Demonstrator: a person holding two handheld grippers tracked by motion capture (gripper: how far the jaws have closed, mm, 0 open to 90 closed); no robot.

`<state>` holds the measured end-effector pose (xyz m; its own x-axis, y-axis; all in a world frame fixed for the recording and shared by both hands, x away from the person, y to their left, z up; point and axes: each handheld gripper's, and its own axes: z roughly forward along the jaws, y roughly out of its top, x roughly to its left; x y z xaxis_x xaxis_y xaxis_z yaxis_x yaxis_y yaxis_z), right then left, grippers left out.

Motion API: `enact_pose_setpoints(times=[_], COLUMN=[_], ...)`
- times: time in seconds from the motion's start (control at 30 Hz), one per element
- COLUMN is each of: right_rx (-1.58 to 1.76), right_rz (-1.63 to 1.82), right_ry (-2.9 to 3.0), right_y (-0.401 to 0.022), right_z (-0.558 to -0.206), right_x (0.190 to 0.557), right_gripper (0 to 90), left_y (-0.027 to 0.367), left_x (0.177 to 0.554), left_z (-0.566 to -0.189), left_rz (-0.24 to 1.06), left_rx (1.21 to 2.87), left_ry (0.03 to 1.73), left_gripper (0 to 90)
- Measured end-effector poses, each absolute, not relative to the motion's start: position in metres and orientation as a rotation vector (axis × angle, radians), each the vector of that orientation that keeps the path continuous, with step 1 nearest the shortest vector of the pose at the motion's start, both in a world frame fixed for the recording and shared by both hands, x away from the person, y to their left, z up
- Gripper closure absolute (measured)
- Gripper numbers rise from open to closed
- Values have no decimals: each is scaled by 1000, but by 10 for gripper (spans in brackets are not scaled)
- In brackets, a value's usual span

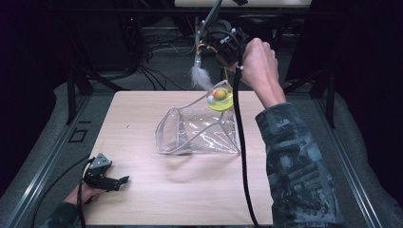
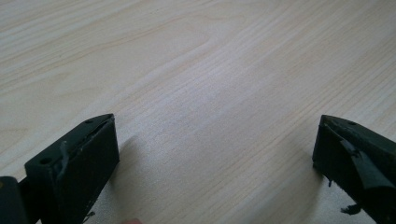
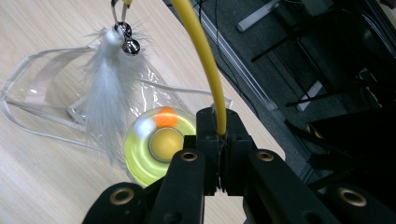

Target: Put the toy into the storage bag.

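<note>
My left gripper sits nearest the high camera, at about 7 o'clock on the table, low over the wood with its jaws spread wide. In the left gripper view they stand far apart at the lower corners, with bare wood grain between them and nothing held.

My right gripper is up past the far edge of the table, at about 1 o'clock, raised in my hand. Its jaws are pressed together on the yellow wand. In the right gripper view the wand rises from between the black jaws, curves up and leaves the frame at the top. From its other end a white feather hangs down on a clip with two small bells at its top. In the high view the feather dangles just above the far edge of the table, at about 12 o'clock.

Below it lies a clear pouch, near the middle of the table and a little toward 1 o'clock, crumpled, with its mouth gaping toward 9 o'clock. A yellow-green disc with an orange ball and a white ball in its ring rests at the pouch's far corner. I cannot tell whether the disc is inside the plastic or on top of it. In the right gripper view the feather's tip hangs in front of the disc's left edge. My black cable trails from the right gripper down across the table's right side to 5 o'clock.
</note>
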<state>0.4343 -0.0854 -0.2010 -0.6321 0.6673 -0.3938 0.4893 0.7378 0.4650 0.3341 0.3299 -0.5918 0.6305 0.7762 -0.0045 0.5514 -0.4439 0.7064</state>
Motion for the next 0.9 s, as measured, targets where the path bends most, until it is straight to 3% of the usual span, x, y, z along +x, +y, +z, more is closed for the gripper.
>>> enact_pose_setpoints(times=[0.9], right_rx=[811], right_rz=[467], right_ry=[2483], right_y=[-47], right_z=[-242], right_x=[448], right_gripper=[880], left_y=[330], left_x=[334], left_z=[-592], left_rz=[420], left_rx=[2166], left_ry=[1028], left_gripper=[3])
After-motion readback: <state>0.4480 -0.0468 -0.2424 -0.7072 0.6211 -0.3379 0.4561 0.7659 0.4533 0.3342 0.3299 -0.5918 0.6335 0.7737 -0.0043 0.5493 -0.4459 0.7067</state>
